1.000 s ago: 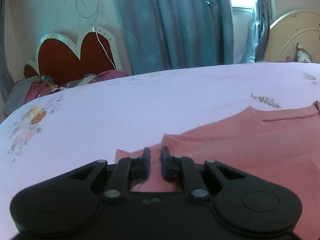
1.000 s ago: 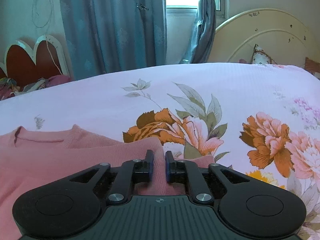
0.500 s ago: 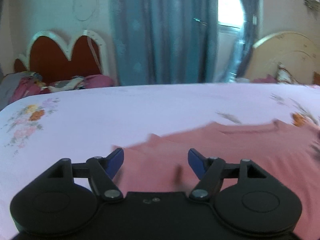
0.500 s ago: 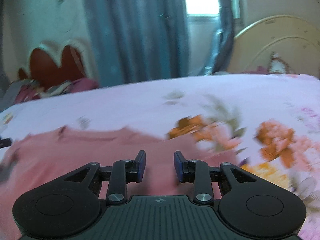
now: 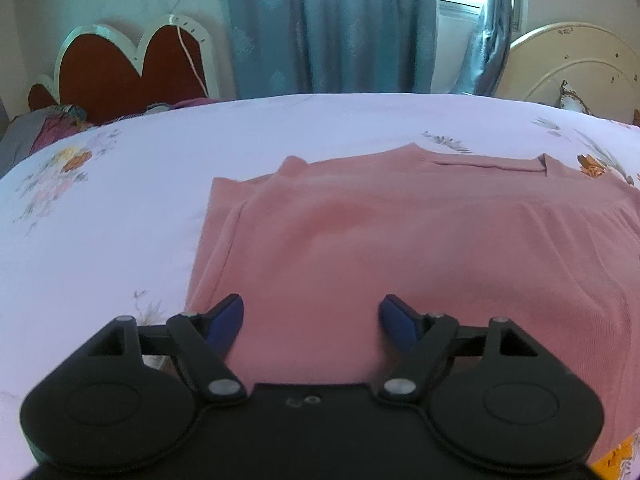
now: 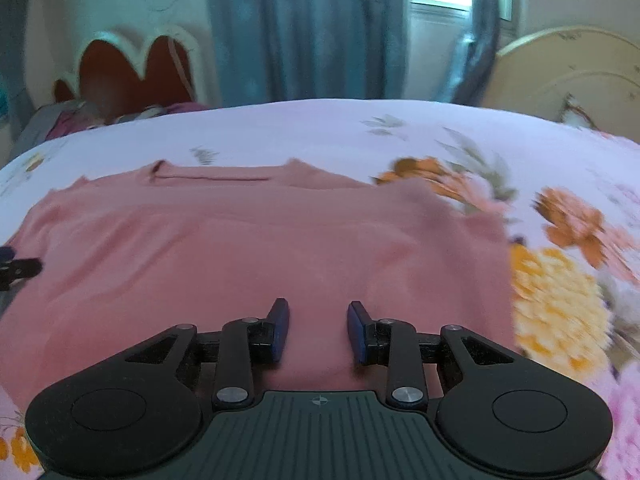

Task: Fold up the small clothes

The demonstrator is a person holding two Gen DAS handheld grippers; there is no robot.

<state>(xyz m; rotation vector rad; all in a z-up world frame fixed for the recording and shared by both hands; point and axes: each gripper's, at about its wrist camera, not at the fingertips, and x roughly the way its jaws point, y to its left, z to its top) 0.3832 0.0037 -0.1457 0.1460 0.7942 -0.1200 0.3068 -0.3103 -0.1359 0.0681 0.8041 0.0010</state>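
The left gripper (image 5: pixel 311 314), jaws opening, and the parted right gripper (image 6: pixel 318 322) hover empty over the pink sweater (image 5: pixel 400 248); only the right view shows orange blooms (image 6: pixel 576 220).

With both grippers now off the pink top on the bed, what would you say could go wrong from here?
1. The left gripper is opening over the pink top with no cloth pinched; closing low could drag the folded layer askew.
2. The folded-in sleeve along the left side lies loose, so a sweep may flip it open.
3. The right gripper stands open close above the fabric; on the soft bedsheet a pinch might catch sheet too.
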